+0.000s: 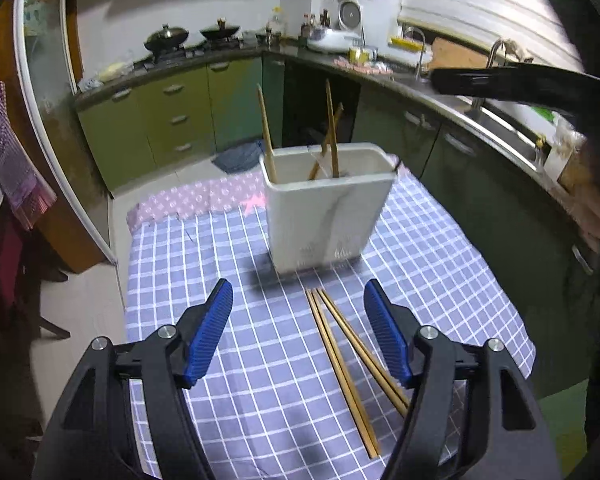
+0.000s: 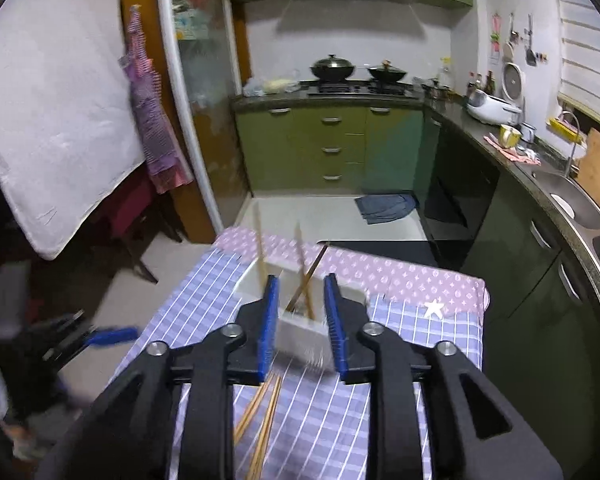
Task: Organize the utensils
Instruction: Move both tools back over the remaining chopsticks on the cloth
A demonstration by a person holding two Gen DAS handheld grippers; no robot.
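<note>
A white utensil holder [image 1: 328, 216] stands on the blue checked tablecloth [image 1: 204, 264], with three wooden chopsticks [image 1: 266, 132] upright in it. Three more chopsticks [image 1: 340, 360] lie loose on the cloth in front of it. My left gripper [image 1: 298, 300] hovers open above them, and they run closer to its right finger. My right gripper [image 2: 300, 284] hangs above the holder [image 2: 300, 336] with its jaws partly apart and nothing pressed between the pads; the standing chopsticks [image 2: 302, 256] show through the gap. The loose chopsticks [image 2: 264, 412] lie below it.
A pink patterned cloth [image 2: 400, 276] covers the table's far end. The table drops off to the floor on the left and right. Green cabinets and a dark counter with a sink [image 2: 580, 204] run along the right; a stove with two woks [image 2: 332, 68] is at the back.
</note>
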